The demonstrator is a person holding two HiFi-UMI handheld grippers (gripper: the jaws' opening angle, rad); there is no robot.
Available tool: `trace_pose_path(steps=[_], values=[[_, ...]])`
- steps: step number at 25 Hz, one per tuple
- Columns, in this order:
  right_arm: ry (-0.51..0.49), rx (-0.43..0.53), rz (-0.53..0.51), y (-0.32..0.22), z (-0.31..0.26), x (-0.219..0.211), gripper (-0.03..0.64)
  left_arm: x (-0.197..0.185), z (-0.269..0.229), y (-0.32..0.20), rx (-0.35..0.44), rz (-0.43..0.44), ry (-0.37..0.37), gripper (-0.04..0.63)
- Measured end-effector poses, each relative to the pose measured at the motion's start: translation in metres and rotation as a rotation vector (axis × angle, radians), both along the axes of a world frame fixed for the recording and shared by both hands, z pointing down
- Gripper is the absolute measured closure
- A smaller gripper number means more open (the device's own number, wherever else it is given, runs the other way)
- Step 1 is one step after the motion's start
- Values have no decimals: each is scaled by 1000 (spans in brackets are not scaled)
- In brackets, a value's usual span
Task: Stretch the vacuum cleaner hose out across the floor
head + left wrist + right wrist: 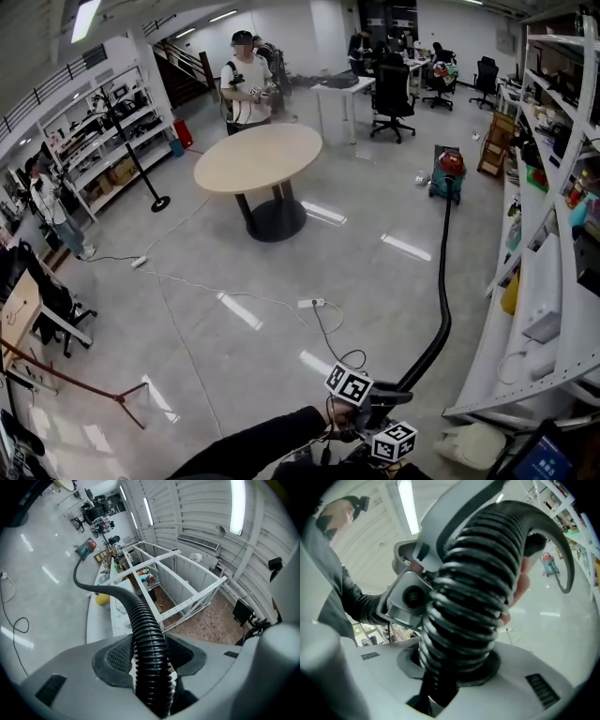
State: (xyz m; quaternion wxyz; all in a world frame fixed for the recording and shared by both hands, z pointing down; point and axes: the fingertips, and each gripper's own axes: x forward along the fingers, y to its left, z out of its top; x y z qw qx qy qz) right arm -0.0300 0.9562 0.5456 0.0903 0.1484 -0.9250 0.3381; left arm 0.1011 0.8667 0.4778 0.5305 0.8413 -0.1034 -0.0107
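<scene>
The black ribbed hose (pixel 443 281) runs from the red and green vacuum cleaner (pixel 448 173) down the right side of the floor to my two grippers at the bottom edge of the head view. My left gripper (pixel 382 401), under its marker cube, is shut on the hose (pixel 140 616), which arcs away to the cleaner (pixel 86 548). My right gripper (pixel 380 448) sits just behind it, also shut on the hose (pixel 473 588). In the right gripper view the left gripper's body (pixel 410 595) and a hand (pixel 520 585) are close ahead.
White shelving (pixel 553 281) lines the right side next to the hose. A round table (pixel 258 157) stands mid-room with a person (pixel 246 84) behind it. A power strip with cables (pixel 310 303) lies on the floor to the hose's left. Office chairs (pixel 392 94) stand at the back.
</scene>
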Motion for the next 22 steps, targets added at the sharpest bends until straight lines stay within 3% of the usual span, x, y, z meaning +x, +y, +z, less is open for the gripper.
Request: trace_pose_path(steps=[6, 8, 11, 13, 15, 17, 22], values=[[-1, -127, 7, 27, 9, -50, 494, -51, 19, 23, -52, 53, 0, 261], [-26, -201, 42, 34, 13, -60, 492, -78, 27, 15, -139, -30, 56, 258], [-124, -351, 161, 43, 23, -64, 494, -136, 43, 7, -255, -222, 130, 258], [-206, -410, 246, 36, 27, -66, 494, -180, 51, 8, -230, -283, 105, 259], [-262, -427, 319, 21, 28, -63, 494, -213, 51, 16, -133, -267, 30, 259], [-294, -426, 375, 10, 25, -55, 494, -233, 53, 41, -5, -188, -92, 259], [-332, -384, 403, -11, 3, -32, 495, -241, 82, 131, 413, 194, -600, 258]])
